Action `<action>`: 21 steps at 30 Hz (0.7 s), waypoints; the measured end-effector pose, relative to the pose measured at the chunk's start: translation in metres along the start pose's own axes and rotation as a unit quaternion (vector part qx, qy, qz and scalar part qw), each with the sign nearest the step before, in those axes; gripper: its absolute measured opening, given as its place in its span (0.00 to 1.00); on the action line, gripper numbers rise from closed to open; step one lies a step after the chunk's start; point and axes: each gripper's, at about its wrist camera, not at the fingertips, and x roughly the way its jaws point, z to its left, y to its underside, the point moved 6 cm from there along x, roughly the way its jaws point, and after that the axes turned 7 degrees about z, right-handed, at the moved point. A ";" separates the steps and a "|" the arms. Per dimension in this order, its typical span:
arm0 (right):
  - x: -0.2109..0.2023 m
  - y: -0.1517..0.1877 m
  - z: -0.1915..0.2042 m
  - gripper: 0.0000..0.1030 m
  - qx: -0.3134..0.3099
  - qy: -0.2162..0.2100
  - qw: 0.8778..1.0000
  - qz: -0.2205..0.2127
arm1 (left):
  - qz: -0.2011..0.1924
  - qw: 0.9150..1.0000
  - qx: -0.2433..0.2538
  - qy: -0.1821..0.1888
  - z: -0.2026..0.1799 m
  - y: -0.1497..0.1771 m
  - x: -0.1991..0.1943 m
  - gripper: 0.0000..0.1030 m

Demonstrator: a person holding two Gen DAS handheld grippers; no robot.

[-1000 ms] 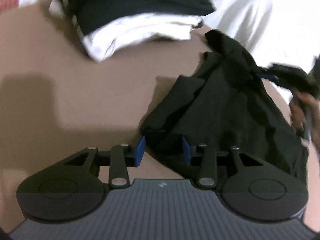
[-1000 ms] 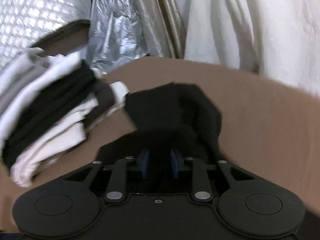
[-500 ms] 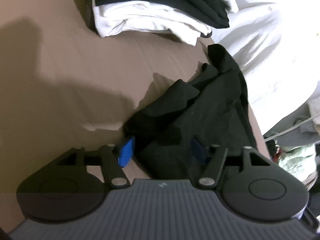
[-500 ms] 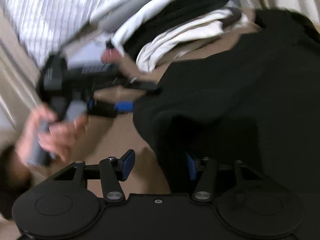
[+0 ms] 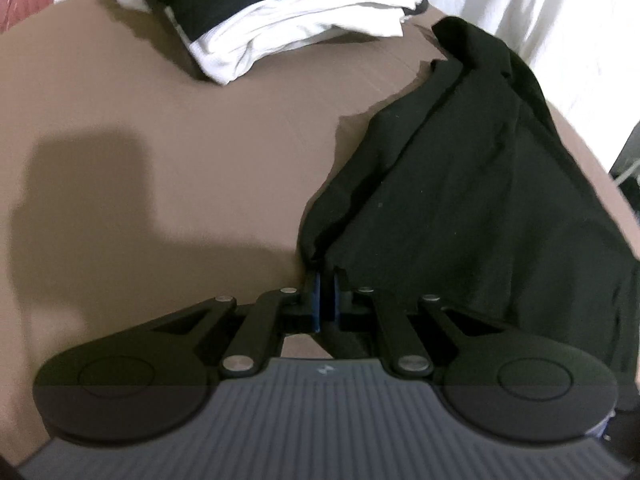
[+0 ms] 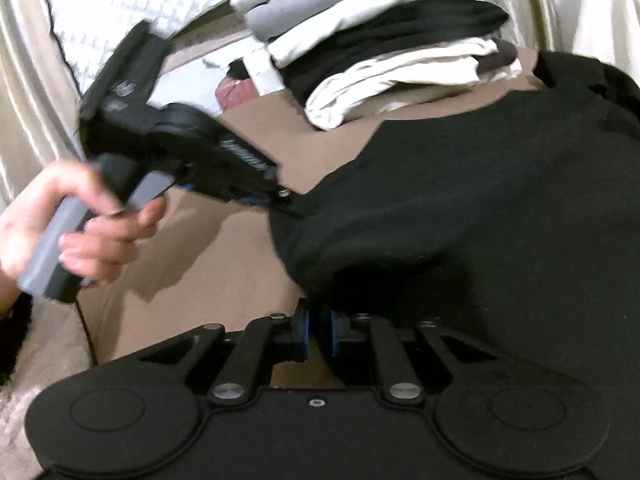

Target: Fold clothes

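Now the left claw (image 5: 326, 296) is pinched tight on a near corner of the black garment (image 5: 480, 208), its blue pads (image 5: 318, 300) almost meeting with a thin fold of cloth between them. A second ago those jaws stood apart on either side of that edge, so the grab on this side has only just been made. From the right wrist view the same claw shows at the left of the garment, carried by a hand (image 6: 76, 224), its tip buried in the cloth's edge.

The right claw (image 6: 316, 334) is narrow and closing, and the black garment's near hem (image 6: 336, 280) bulges down between its pads; whether they already press on it I cannot tell. A moment earlier this claw was looking across the brown surface (image 5: 180, 168) from another side; it has since swung round to face the garment's near edge beside the left one.

Outward, the garment lies crumpled on the surface, its far end reaching toward the stack of folded clothes (image 5: 304, 28), close to it but apparently not touching.

Judging from this, both near corners are about to be held, which sets up lifting and spreading the garment flat before any fold.
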 end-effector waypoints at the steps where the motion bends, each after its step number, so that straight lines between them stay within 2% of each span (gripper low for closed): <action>1: -0.002 -0.001 0.003 0.33 -0.007 0.004 1.000 0.011 | 0.001 1.000 0.008 -0.007 -0.001 0.000 -0.001 0.08; 5: -0.029 -0.005 0.002 0.36 -0.029 0.029 0.999 0.023 | -0.039 0.999 0.015 -0.007 0.001 -0.001 -0.024 0.15; 8: -0.066 -0.009 -0.016 0.55 -0.023 0.049 0.998 -0.015 | -0.087 0.996 0.014 0.009 0.004 -0.006 -0.049 0.15; 11: -0.098 -0.016 -0.049 0.55 -0.004 0.081 0.996 -0.042 | -0.125 0.992 0.019 0.020 -0.005 -0.011 -0.062 0.15; 13: -0.112 -0.024 -0.075 0.55 -0.001 0.109 0.993 -0.044 | -0.135 0.990 0.045 0.008 -0.020 -0.010 -0.060 0.16; 16: -0.132 -0.037 -0.113 0.55 0.006 0.142 0.989 -0.048 | -0.135 0.988 0.073 -0.020 -0.053 -0.007 -0.049 0.31; 17: -0.137 -0.042 -0.127 0.55 0.012 0.149 0.988 -0.051 | -0.129 0.988 0.077 -0.021 -0.067 -0.006 -0.043 0.38; 19: -0.146 -0.054 -0.155 0.56 0.039 0.158 0.985 -0.061 | -0.120 0.988 0.100 -0.016 -0.097 -0.013 -0.035 0.44; 21: -0.151 -0.067 -0.184 0.56 0.071 0.149 0.984 -0.072 | -0.117 0.986 0.122 -0.007 -0.127 -0.029 -0.025 0.59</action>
